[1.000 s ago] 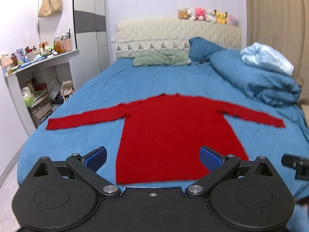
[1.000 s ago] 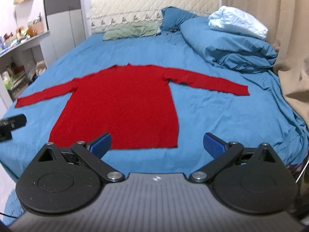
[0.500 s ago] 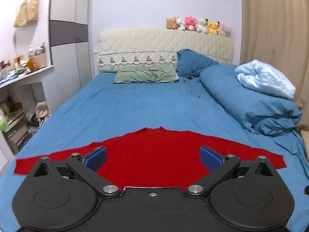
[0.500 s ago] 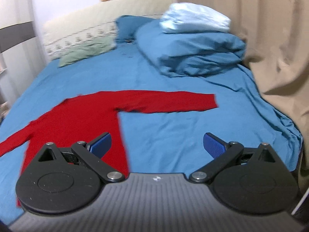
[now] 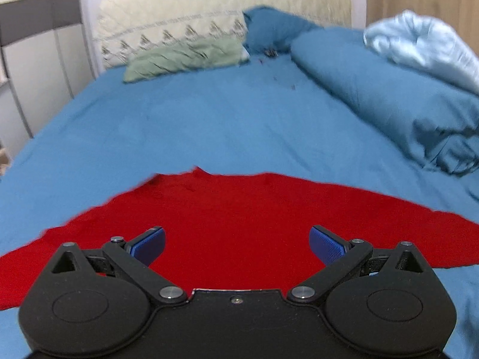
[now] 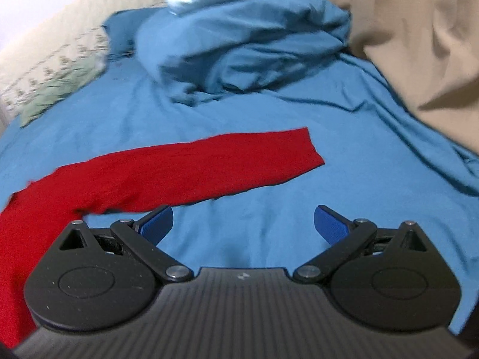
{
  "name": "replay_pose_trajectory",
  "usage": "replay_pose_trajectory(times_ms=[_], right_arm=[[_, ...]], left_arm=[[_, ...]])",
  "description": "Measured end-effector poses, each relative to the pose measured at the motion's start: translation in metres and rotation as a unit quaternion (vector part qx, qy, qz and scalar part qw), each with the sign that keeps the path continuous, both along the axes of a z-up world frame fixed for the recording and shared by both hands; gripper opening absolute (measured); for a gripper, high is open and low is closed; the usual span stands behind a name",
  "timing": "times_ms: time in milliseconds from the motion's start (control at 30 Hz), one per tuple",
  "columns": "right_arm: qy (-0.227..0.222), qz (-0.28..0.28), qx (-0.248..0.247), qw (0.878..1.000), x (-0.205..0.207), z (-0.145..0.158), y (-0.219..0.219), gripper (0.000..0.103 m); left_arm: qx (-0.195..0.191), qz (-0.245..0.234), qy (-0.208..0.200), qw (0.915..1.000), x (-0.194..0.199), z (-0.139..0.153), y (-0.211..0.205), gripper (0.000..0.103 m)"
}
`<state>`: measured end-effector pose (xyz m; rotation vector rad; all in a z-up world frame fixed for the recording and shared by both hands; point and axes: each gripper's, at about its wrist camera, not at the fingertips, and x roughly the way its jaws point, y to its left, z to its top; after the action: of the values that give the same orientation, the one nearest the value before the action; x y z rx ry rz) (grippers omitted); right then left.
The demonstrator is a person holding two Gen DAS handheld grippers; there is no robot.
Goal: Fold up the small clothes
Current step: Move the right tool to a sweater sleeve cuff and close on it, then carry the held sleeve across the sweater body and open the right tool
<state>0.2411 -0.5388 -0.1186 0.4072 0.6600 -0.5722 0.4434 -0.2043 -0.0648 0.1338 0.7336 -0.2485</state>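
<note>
A red sweater [image 5: 239,227] lies flat on the blue bed [image 5: 209,125], chest up toward the pillows, sleeves stretched out to either side. The left tongs [image 5: 237,246] hang low over the body of it, just short of the neckline, blue pads spread wide and holding nothing. The right tongs [image 6: 243,223] are just as wide apart and just as empty, over bare sheet. What matters for them is the right sleeve [image 6: 185,170]: it runs crosswise, ahead and to the left of the tongs, its cuff [image 6: 311,152] pointing toward the curtain side. The inner pad sits close to the sleeve's near edge; whether it touches I cannot tell. So the right hand is clearly the nearer one, and I judge a sleeve fold inward across the chest is the likely start.
</note>
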Motion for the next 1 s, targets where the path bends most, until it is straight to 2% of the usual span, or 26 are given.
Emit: replay_pose_trajectory(times_ms=[133, 267, 367, 467, 600, 700, 767, 833, 900, 1000], right_arm=[[0.001, -0.038, 0.014, 0.999, 0.031, -0.043, -0.026, 0.103], [-0.013, -0.072, 0.036, 0.997, 0.041, -0.072, -0.044, 0.103], [-0.018, -0.076, 0.025, 0.997, 0.05, -0.08, -0.05, 0.102], [-0.016, -0.074, 0.01, 0.997, 0.061, -0.084, -0.055, 0.093], [-0.009, -0.088, 0.018, 0.996, 0.075, -0.084, -0.066, 0.084], [0.006, -0.104, 0.037, 0.994, 0.084, -0.079, -0.075, 0.071], [0.023, -0.112, 0.038, 0.993, 0.089, -0.074, -0.08, 0.045], [0.039, -0.11, 0.039, 0.992, 0.096, -0.069, -0.086, 0.029], [0.049, -0.098, 0.033, 0.993, 0.101, -0.063, -0.087, 0.022], [0.043, -0.07, 0.017, 0.996, 0.109, -0.044, -0.08, 0.02]], left_arm=[[-0.004, -0.007, 0.033, 0.9994, 0.038, -0.048, -0.029, 0.103], [0.023, -0.015, 0.061, 0.9978, 0.058, -0.077, -0.054, 0.103], [0.034, -0.012, 0.097, 0.9946, 0.069, -0.094, -0.064, 0.103], [0.049, -0.004, 0.14, 0.9889, 0.082, -0.11, -0.075, 0.103], [0.059, 0.003, 0.162, 0.9851, 0.084, -0.112, -0.078, 0.103], [0.054, 0.008, 0.196, 0.9791, 0.095, -0.113, -0.075, 0.103], [0.054, 0.005, 0.216, 0.9748, 0.101, -0.113, -0.075, 0.103], [0.056, 0.001, 0.231, 0.9712, 0.104, -0.112, -0.074, 0.103], [0.057, -0.007, 0.241, 0.9689, 0.107, -0.111, -0.072, 0.103], [0.046, -0.01, 0.253, 0.9664, 0.108, -0.109, -0.066, 0.103]])
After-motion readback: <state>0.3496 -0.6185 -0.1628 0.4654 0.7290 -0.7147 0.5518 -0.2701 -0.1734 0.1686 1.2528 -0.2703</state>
